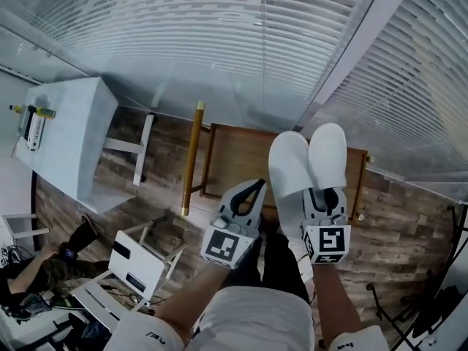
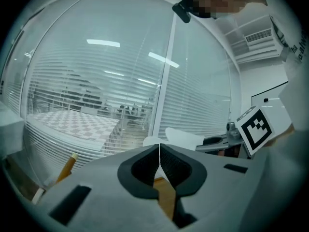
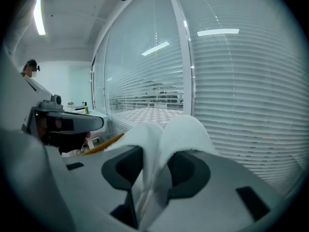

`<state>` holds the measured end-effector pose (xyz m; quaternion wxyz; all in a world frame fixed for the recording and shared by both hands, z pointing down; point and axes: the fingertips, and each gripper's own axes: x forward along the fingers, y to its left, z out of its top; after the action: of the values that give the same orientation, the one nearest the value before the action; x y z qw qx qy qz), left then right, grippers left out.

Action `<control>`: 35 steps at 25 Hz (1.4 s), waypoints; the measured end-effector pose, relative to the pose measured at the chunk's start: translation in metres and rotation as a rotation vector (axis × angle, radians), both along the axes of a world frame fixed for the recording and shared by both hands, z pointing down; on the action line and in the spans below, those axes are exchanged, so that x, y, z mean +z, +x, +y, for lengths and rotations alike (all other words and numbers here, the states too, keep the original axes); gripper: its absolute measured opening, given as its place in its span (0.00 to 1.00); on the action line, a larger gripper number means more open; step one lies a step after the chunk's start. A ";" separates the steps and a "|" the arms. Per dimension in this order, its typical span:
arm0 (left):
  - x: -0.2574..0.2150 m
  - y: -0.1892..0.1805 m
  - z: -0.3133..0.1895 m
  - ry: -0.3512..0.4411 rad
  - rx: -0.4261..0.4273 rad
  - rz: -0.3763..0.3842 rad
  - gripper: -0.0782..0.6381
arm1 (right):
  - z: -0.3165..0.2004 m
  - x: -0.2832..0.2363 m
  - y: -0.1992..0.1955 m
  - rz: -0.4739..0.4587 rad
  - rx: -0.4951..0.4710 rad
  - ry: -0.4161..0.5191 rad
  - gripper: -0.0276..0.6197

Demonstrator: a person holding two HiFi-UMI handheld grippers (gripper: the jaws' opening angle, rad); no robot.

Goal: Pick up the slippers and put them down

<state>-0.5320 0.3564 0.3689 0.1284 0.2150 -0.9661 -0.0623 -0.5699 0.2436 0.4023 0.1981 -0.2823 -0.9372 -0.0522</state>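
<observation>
The room is evenly bright with a cool, bluish cast: a ceiling strip light [image 3: 37, 14] glows overhead, more like it lie as pale streaks of glare on the glass [image 2: 96, 81] in both gripper views, and the white slippers [image 1: 307, 167] look almost washed out against the darker wooden floor [image 1: 409, 225], where shadows are soft and faint. All three views bend hard at the edges, so the blinds [image 1: 409, 86] bow into arcs, and the gripper views fall to black in their corners. Up close the fingers [image 3: 120, 168] and the slipper cloth are soft and out of focus.
</observation>
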 end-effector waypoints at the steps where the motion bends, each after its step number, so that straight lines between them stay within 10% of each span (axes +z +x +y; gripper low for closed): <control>1: -0.008 0.001 0.000 0.001 -0.001 0.003 0.13 | 0.000 -0.007 0.001 0.003 -0.006 -0.002 0.27; 35: -0.199 0.070 -0.013 -0.018 0.032 -0.182 0.13 | -0.011 -0.219 0.064 -0.136 -0.160 -0.078 0.23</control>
<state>-0.4618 0.3432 0.1698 0.0428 0.2339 -0.9708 -0.0316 -0.5064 0.2326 0.1834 0.1179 -0.3597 -0.9242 -0.0503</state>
